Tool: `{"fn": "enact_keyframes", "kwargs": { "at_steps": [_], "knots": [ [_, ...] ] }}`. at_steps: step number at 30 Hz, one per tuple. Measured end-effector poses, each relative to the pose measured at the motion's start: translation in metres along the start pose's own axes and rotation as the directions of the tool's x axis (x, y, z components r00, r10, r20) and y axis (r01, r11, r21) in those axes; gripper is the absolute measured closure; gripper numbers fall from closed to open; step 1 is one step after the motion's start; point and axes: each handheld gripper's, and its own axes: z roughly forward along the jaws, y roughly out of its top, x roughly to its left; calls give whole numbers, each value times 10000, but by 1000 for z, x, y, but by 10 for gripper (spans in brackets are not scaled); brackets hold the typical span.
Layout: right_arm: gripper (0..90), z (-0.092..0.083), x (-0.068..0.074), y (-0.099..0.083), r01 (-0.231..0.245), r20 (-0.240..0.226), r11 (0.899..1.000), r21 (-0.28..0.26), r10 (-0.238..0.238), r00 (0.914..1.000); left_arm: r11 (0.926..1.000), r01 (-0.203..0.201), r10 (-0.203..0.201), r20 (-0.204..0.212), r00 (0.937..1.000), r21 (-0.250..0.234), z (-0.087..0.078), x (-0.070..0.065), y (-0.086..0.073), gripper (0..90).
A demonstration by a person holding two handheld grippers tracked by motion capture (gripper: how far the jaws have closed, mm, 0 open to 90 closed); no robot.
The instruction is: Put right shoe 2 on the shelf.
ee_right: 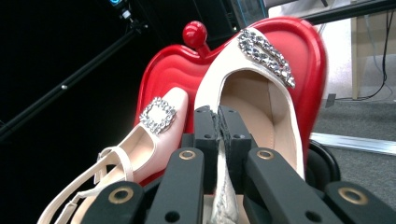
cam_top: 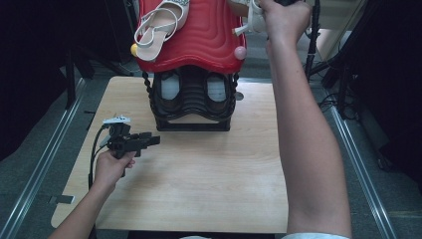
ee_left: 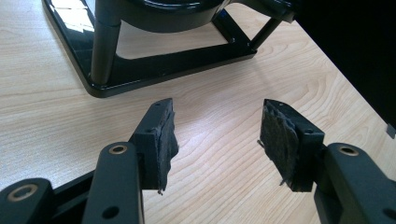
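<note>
Presently the right gripper stands clamped on the rim of a cream shoe with a jewelled trim, its jaws pinched tight with the shoe's edge between them. In the high view this shoe is held at the right edge of the red top shelf of the shoe rack, beside the pink knob, and its mate, the slingback shoe, lies on the left of the same shelf. The left gripper hovers over the wooden table with jaws wide and nothing between them, near the rack's black base.

Judgement: the step in hand is placing the held shoe on the shelf alongside its mate. To do it well, the grip on the thin rim should hold firm until the sole rests fully on the ribbed red surface. The shoe should come down level, toe pointing the same way as its mate, near it but not touching. The risk is the shelf's sloping edge: released too close to it, the shoe could slide off. The idle gripper should keep clear of the rack.
</note>
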Motion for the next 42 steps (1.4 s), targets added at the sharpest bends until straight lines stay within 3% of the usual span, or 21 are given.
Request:
{"fn": "enact_keyframes", "kwargs": {
  "at_steps": [6, 18, 42],
  "knots": [
    [887, 21, 7, -12, 240, 61, 9989, 408, -243, 9997, 10000, 15, -15, 3, 10000, -3, 0, 0, 0, 454],
    [886, 44, 20, -35, 704, -250, 9948, 731, -687, 9973, 10000, -37, 37, 1, 10000, -3, -1, 0, 0, 453],
    [883, 61, 20, -55, 1055, -361, 9880, 1128, -1020, 9941, 10000, 4, -4, 24, 10000, -7, 1, -1, 0, 452]
  ]
}}
